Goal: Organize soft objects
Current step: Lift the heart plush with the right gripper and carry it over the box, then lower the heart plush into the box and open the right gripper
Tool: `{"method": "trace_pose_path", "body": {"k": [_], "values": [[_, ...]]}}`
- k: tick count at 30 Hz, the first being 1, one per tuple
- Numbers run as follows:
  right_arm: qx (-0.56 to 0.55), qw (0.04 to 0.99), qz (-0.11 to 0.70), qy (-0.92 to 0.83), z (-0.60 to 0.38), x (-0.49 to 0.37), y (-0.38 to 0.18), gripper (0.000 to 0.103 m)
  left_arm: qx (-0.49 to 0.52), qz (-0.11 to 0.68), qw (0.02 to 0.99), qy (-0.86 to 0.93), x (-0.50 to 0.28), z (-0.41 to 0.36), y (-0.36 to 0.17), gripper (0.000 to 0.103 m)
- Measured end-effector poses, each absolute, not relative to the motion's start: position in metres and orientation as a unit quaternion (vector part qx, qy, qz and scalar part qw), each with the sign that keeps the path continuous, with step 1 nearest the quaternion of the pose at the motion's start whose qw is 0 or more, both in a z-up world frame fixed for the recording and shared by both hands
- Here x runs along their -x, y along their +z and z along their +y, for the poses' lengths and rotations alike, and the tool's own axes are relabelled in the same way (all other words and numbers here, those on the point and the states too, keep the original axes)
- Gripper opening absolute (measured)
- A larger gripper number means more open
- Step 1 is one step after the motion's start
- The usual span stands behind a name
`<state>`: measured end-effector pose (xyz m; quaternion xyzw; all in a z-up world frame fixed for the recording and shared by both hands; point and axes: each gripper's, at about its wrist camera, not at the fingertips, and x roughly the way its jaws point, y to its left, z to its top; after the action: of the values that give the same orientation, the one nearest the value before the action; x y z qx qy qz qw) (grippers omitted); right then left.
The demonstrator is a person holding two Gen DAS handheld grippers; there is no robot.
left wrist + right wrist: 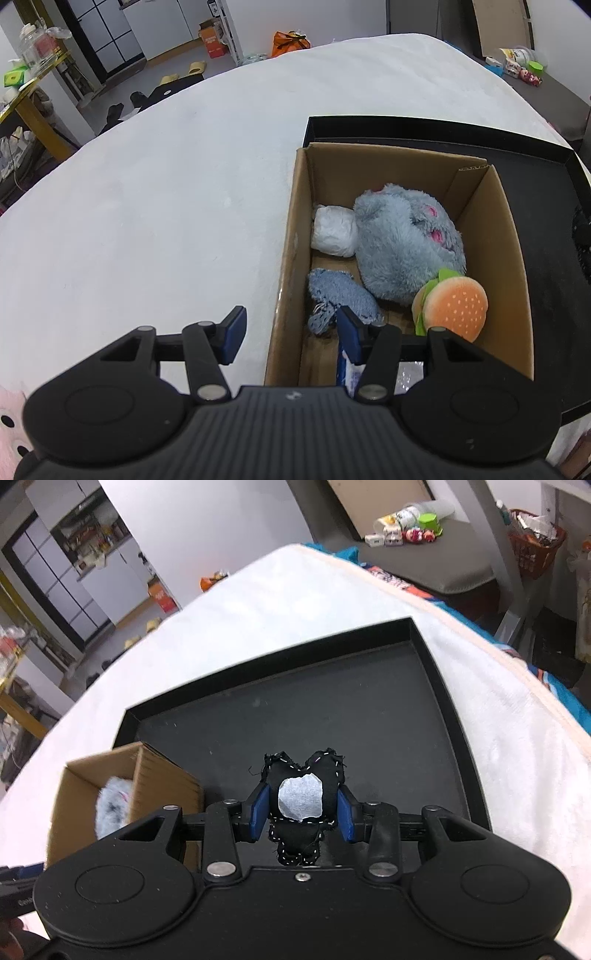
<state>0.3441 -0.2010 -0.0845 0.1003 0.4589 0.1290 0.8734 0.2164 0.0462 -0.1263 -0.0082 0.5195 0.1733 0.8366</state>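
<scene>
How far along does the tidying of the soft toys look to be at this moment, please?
Mostly done: the box already holds a blue plush, a burger, a white bundle and a knitted piece. In hand: the right claw grips a black toy over the tray. Left: boxing it; the left claw is open, and a pink plush shows at the edge.

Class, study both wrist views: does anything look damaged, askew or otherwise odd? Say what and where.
The small black stuffed toy clamped in the right gripper looks worn: frayed threads along its stitched edges and a ragged white patch on its front. The soft toys in the cardboard box lie jumbled, but nothing is spilled.
</scene>
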Motion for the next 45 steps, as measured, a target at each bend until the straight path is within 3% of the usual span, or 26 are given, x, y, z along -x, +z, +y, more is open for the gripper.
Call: {"method": "trace_pose_path", "body": {"k": [16,28,31,39,45], "values": [[-0.110,0.881,0.407,0.217,-0.167,-0.321,-0.049,0.038,0.045,0.519,0.837,0.165,-0.194,0.059,-0.126,0.052],[-0.094,0.871,0.405,0.262,-0.130,-0.314,-0.045,0.038,0.067,0.509,0.844,0.154,-0.190,0.071,-0.127,0.045],[-0.088,0.867,0.409,0.270,-0.119,-0.311,-0.045,0.038,0.074,0.509,0.845,0.147,-0.187,0.074,-0.128,0.041],[-0.074,0.855,0.423,0.290,-0.091,-0.304,-0.050,0.039,0.096,0.511,0.844,0.131,-0.184,0.081,-0.132,0.015],[-0.073,0.845,0.434,0.305,-0.075,-0.299,-0.052,0.039,0.108,0.507,0.846,0.127,-0.181,0.084,-0.133,0.011]]}}
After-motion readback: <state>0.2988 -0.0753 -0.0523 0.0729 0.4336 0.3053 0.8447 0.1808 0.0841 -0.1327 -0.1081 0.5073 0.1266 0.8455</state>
